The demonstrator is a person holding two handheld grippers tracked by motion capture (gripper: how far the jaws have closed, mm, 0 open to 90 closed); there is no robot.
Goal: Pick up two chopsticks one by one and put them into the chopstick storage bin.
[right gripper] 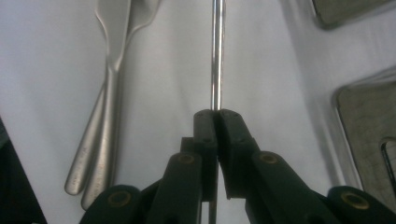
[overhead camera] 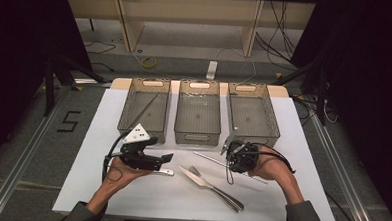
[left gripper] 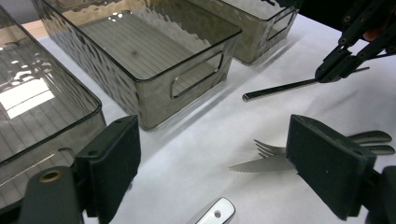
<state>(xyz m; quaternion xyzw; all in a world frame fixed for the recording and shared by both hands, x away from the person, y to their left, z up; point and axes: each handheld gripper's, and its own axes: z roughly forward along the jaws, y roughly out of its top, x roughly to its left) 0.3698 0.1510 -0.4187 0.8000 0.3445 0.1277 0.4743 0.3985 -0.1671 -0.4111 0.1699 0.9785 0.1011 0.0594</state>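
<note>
Now right claw (right gripper: pixel 215 116) clamped on thin metal rod (right gripper: pixel 216 56) near the right bin's (overhead camera: pixel 251 115) near wall, left claw (left gripper: pixel 219 168) apart over bare bench (overhead camera: pixel 105 186), knife (overhead camera: pixel 193 177) and fork (overhead camera: pixel 215 187) between them.

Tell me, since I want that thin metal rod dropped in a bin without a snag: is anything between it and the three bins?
Nothing visible is. The right tongs are shut on the metal rod, and bare white table lies between it and the right bin. The knife and fork lie nearer the person.
</note>
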